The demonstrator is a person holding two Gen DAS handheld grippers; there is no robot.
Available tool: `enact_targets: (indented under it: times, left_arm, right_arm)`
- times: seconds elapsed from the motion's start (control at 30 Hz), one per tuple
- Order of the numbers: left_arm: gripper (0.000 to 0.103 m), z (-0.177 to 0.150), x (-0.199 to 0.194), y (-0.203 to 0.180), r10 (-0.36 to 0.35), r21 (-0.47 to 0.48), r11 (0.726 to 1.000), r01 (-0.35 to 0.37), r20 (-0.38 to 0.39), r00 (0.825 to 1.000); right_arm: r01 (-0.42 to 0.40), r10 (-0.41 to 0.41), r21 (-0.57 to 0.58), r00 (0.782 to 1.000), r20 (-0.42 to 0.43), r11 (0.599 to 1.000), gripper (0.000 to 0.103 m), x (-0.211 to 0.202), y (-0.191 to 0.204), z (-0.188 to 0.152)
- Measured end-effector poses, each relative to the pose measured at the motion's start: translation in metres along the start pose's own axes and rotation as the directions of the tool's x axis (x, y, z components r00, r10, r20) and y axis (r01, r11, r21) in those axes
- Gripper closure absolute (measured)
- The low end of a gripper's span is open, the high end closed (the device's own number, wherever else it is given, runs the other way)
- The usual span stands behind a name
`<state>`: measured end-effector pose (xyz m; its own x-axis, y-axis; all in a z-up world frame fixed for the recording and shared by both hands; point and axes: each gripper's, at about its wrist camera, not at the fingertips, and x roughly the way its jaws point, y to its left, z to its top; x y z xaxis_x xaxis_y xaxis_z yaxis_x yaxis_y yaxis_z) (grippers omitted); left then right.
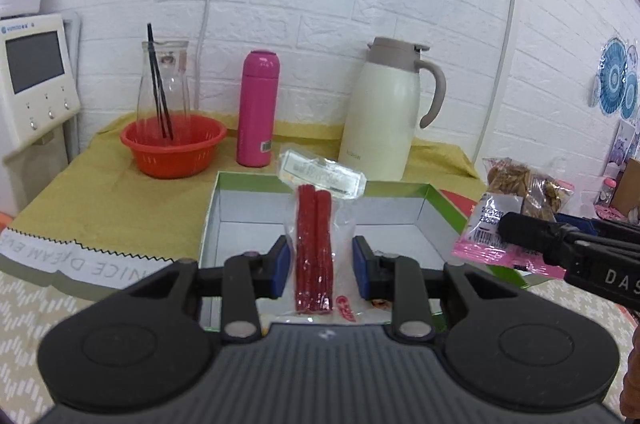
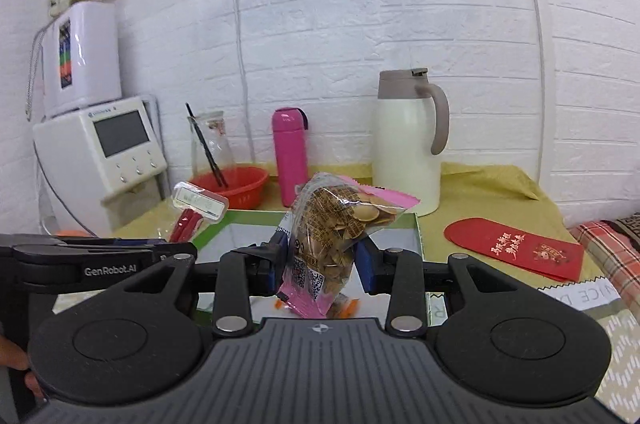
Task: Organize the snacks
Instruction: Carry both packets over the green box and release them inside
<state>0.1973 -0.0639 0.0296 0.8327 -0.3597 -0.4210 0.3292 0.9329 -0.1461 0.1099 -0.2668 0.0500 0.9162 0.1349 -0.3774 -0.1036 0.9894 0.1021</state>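
**Clerk:** White brick wall, yellow-clothed table (image 1: 100, 191). Left view, item one?

**Onlooker:** Red stick snack packet (image 1: 314, 244), clear film, white label flap on top. Left tongs (image 1: 320, 260) clamped on its lower half, upright over the open box (image 1: 432, 207). I'd judge it light, with crinkly, slippery film and stiffish sticks inside; grip across the sticks, not the loose edge.

**Clerk:** Right view?

**Onlooker:** Same wall, cream jug (image 2: 406, 147), red envelope (image 2: 516, 252) on the cloth. Seed packet (image 2: 332, 236), clear with pink ends, tan seeds showing. Right tongs (image 2: 322, 264) clamped round its lower middle, held above the box's front edge. Likely light and lumpy, shifting inside; hold the filled belly, since the sealed ends would slide.
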Motion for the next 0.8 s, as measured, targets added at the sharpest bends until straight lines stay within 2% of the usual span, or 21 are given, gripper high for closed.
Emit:
enact_targets:
  times: [0.13,0.37,0.4,0.43,0.47,0.5,0.53,0.57,0.7,0.8]
  left_arm:
    - [0.074,-0.005,0.033,0.005,-0.005,0.003,1.0,0.006,-0.059,0.998]
    - [0.071,-0.011,0.061,0.012,0.002,-0.002,1.0,-0.002,-0.112,0.994]
    - [0.07,-0.011,0.062,0.014,-0.003,-0.011,1.0,0.002,-0.115,0.993]
    - [0.07,-0.011,0.062,0.015,-0.009,-0.015,1.0,0.007,-0.117,0.993]
    - [0.068,-0.01,0.061,0.016,-0.006,-0.017,1.0,0.004,-0.115,0.993]
    - [0.064,-0.009,0.058,0.017,-0.002,-0.014,1.0,0.0,-0.104,0.995]
    - [0.055,-0.007,0.054,0.017,-0.002,-0.01,1.0,0.001,-0.094,0.996]
    - [0.051,-0.005,0.048,0.017,0.0,-0.003,1.0,0.0,-0.078,0.997]
    - [0.046,0.002,0.02,0.02,0.015,0.028,1.0,-0.014,-0.04,0.999]
    - [0.041,-0.002,-0.011,0.028,0.023,0.052,0.998,-0.022,-0.009,1.0]
  right_arm:
    - [0.034,-0.033,0.007,0.995,-0.092,0.999,0.039,0.041,-0.008,-0.008]
    - [-0.004,0.014,0.052,0.98,-0.196,0.999,0.036,0.075,-0.018,-0.019]
    - [-0.011,0.024,0.061,0.979,-0.203,0.998,0.027,0.077,-0.019,-0.017]
    - [-0.005,0.019,0.066,0.977,-0.211,0.998,0.005,0.077,-0.02,-0.016]
    - [0.002,0.013,0.068,0.977,-0.213,0.998,0.0,0.078,-0.02,-0.013]
    - [0.011,0.002,0.068,0.98,-0.198,0.998,0.0,0.075,-0.02,-0.012]
    - [0.026,-0.015,0.063,0.985,-0.172,0.998,0.0,0.072,-0.021,-0.009]
    - [0.033,-0.024,0.055,0.988,-0.154,0.998,0.0,0.066,-0.021,-0.006]
    - [0.047,-0.045,0.026,0.995,-0.093,0.999,0.0,0.034,-0.022,0.003]
    - [0.014,-0.013,0.026,0.999,-0.035,1.0,0.0,-0.009,-0.023,-0.001]
